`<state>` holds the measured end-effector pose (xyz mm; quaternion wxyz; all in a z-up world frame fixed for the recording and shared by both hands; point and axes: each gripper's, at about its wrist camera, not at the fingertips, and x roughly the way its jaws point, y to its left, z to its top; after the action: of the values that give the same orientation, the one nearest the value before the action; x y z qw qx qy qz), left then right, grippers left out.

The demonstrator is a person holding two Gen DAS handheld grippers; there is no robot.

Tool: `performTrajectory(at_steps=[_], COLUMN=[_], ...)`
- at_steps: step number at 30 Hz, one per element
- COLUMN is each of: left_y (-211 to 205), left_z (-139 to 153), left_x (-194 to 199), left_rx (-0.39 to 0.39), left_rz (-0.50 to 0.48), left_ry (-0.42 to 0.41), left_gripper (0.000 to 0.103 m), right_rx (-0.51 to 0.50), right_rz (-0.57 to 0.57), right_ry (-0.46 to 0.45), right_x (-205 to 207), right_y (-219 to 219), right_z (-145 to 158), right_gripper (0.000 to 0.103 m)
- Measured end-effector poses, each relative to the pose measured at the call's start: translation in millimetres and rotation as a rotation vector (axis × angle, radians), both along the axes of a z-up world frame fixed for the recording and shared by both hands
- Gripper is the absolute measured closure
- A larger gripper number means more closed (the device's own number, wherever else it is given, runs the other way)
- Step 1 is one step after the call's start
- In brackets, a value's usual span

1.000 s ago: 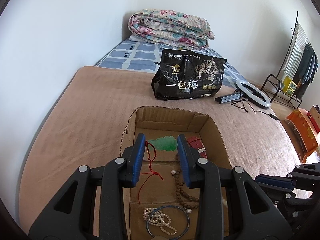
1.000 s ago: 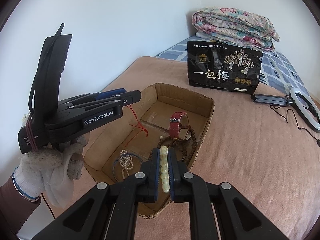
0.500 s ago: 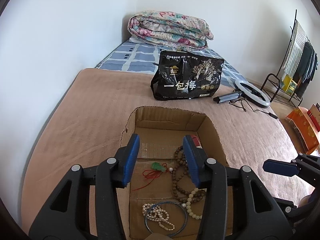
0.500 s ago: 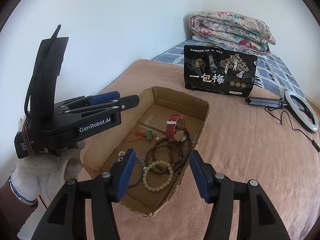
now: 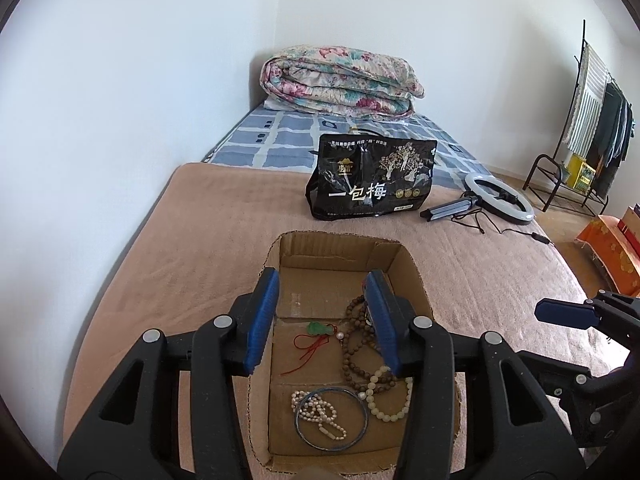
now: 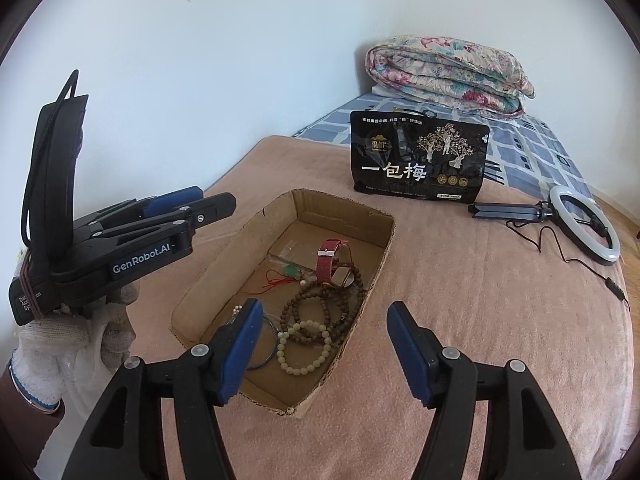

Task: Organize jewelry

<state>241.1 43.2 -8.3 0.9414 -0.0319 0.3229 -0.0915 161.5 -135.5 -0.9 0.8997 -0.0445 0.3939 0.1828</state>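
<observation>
An open cardboard box (image 5: 408,260) (image 6: 384,232) lies on the tan blanket. Inside lie a green pendant on red cord (image 5: 318,328) (image 6: 291,270), brown wooden beads (image 5: 356,344) (image 6: 320,304), a pale bead bracelet (image 5: 386,404) (image 6: 304,346), a pearl string in a blue bangle (image 5: 320,414), and a red-strap watch (image 6: 330,260). My left gripper (image 5: 322,320) is open and empty above the box; it also shows in the right wrist view (image 6: 200,200). My right gripper (image 6: 322,344) is open and empty above the box's near right corner.
A black snack bag (image 5: 370,176) (image 6: 418,160) stands beyond the box. A ring light with tripod and cable (image 5: 496,200) (image 6: 584,224) lies to the right. A folded floral quilt (image 5: 340,80) sits at the bed's far end. A clothes rack (image 5: 580,140) stands far right.
The left gripper let the green pendant drop into the box and the right gripper released the pale bead bracelet. Both opened wide and drew back and up.
</observation>
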Motion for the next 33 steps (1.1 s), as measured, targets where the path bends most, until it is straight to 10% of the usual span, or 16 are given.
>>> performTrajectory(at_steps=[33], left_y=[-7.3], left_z=[78.8], left_x=[-184.6], left_rx=[0.038], left_rz=[0.057], left_ry=[-0.139], left_gripper=[0.011], right_rx=[0.026], right_rz=[-0.077], right_ry=[-0.128], right_x=[-95.7], right_y=[-51.0], right_z=[37.0], right_gripper=[0.002])
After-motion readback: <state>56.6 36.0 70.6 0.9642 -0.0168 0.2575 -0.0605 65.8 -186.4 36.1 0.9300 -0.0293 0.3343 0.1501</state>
